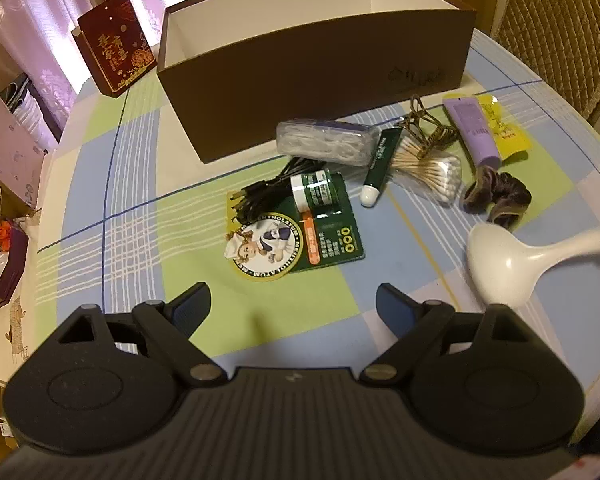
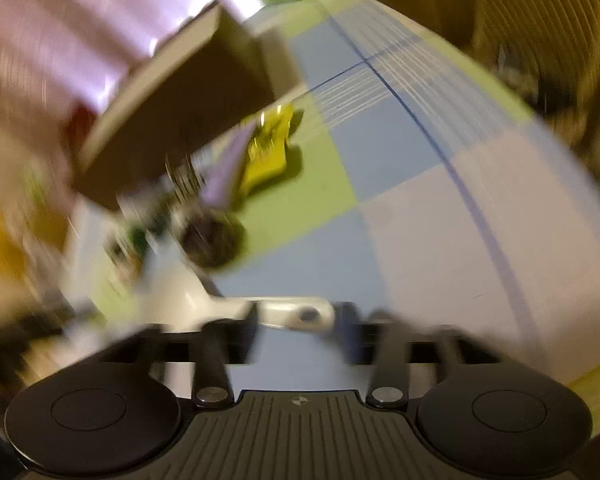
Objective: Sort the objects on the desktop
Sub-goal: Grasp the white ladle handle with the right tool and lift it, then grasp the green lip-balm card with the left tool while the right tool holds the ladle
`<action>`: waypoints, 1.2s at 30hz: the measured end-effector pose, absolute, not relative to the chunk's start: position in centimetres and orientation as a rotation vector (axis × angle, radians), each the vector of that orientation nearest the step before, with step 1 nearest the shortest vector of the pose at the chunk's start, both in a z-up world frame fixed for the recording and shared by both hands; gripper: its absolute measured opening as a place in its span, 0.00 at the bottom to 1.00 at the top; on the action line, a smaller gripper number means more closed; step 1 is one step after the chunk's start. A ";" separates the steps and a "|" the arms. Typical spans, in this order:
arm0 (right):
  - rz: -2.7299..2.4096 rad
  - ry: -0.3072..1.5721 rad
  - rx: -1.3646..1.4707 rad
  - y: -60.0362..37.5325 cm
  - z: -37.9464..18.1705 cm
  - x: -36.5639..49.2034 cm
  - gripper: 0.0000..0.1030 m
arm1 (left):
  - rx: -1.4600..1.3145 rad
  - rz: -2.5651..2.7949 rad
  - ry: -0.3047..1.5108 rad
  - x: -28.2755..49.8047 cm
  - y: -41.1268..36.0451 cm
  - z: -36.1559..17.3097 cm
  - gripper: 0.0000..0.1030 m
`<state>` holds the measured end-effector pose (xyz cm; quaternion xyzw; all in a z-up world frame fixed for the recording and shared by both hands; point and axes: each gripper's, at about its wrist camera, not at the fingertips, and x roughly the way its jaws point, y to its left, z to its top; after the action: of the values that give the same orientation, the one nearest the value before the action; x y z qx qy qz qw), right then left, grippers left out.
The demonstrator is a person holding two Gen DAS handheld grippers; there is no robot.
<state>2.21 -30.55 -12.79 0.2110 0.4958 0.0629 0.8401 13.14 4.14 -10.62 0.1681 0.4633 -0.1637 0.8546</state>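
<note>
Nearest the left wrist camera, the left gripper [image 1: 293, 300] hangs over the checked tablecloth [image 1: 112, 184] with its jaws spread wide and nothing between them. Just beyond it lies a green Mentholatum card [image 1: 300, 240] with a small green jar [image 1: 312, 192] on it and a black cable [image 1: 268, 192] beside. To the right, a white spoon [image 1: 508, 260] hangs above the cloth, bowl toward the middle, its handle running off the frame edge. In the badly blurred right wrist view, the right gripper [image 2: 300, 320] has its jaws parted, with the spoon's handle end [image 2: 296, 312] between them; whether the pads press on it I cannot tell. Farther out sit a dark scrunchie [image 1: 496, 196], a pack of cotton swabs [image 1: 424, 168], a green tube [image 1: 378, 164], a clear plastic case [image 1: 324, 144], a hair claw [image 1: 424, 128], a purple tube [image 1: 474, 132] and a yellow packet [image 1: 508, 128]. Behind them stands the open brown box [image 1: 300, 80], and a red box [image 1: 114, 46] beyond.
</note>
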 end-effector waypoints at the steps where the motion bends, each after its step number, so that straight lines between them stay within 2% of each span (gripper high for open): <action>1: 0.155 1.041 0.338 -29.9 -12.5 2.0 0.51 | 0.355 -0.344 0.973 13.0 4.1 -10.6 0.85; 11: 0.562 0.940 -0.264 -24.0 -13.6 2.9 0.51 | 0.344 -0.324 0.975 11.8 4.5 -10.2 0.85; 16: 0.717 0.938 -0.415 -21.2 -15.8 5.0 0.51 | 0.323 -0.294 0.977 10.8 5.2 -10.0 0.85; 18: 0.763 0.949 -0.444 -20.8 -16.2 5.5 0.45 | 0.314 -0.279 0.979 10.5 5.5 -9.9 0.85; 19: 0.788 0.959 -0.458 -20.4 -16.4 5.8 0.33 | 0.310 -0.273 0.980 10.4 5.6 -10.0 0.85; 20: 0.803 0.970 -0.469 -20.2 -16.6 5.9 0.25 | 0.306 -0.269 0.982 10.2 5.8 -10.0 0.85; 23: 0.840 0.979 -0.482 -20.0 -16.6 5.9 0.12 | 0.297 -0.259 0.987 9.9 5.9 -10.3 0.85; 36: 0.659 0.914 -0.361 -22.1 -13.1 2.6 0.12 | 0.399 -0.355 0.930 10.7 3.1 -11.0 0.85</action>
<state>2.58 -22.05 -13.10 -0.1702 0.4309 0.3104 0.8301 10.67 3.14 -11.01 0.1903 0.4431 -0.1689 0.8596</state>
